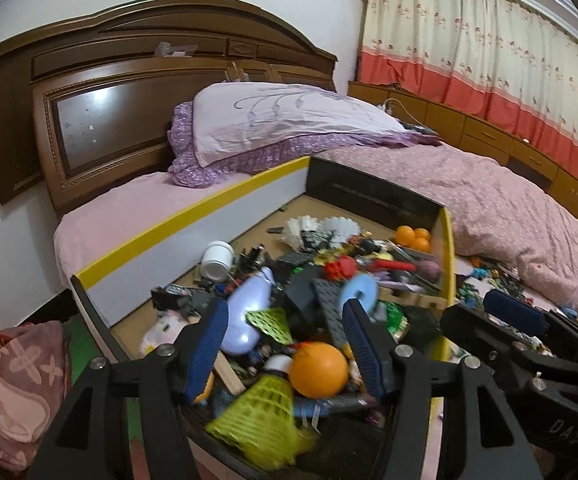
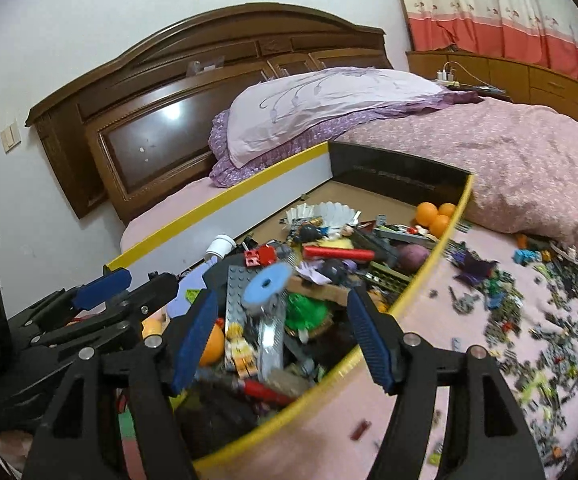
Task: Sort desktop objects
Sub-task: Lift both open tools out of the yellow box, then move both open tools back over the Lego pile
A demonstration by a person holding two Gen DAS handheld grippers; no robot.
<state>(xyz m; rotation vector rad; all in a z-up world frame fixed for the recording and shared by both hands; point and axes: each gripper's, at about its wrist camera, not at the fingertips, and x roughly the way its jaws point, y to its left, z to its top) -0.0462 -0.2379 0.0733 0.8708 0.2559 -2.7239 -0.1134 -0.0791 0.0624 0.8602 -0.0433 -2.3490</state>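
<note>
A cardboard box with a yellow rim [image 1: 169, 232] lies on the bed, heaped with toys. In the pile are an orange ball [image 1: 318, 369], a yellow-green shuttlecock [image 1: 261, 412], a lavender plastic piece [image 1: 245, 316], a blue disc [image 1: 359, 292] and grey building plates. My left gripper [image 1: 285, 320] hangs open over the near end of the pile, holding nothing. My right gripper [image 2: 283, 308] also stands open and empty above the box rim [image 2: 421, 288], over the blue disc [image 2: 267, 284] and a yellow minifigure [image 2: 241, 350]. The two grippers are side by side.
Several small bricks [image 2: 529, 320] are scattered over the pink sheet right of the box. A rumpled pink quilt [image 2: 529, 168] and purple pillows [image 1: 289, 120] lie beyond it, below a wooden headboard [image 1: 89, 128]. Three orange balls [image 1: 413, 238] sit in the box's far corner.
</note>
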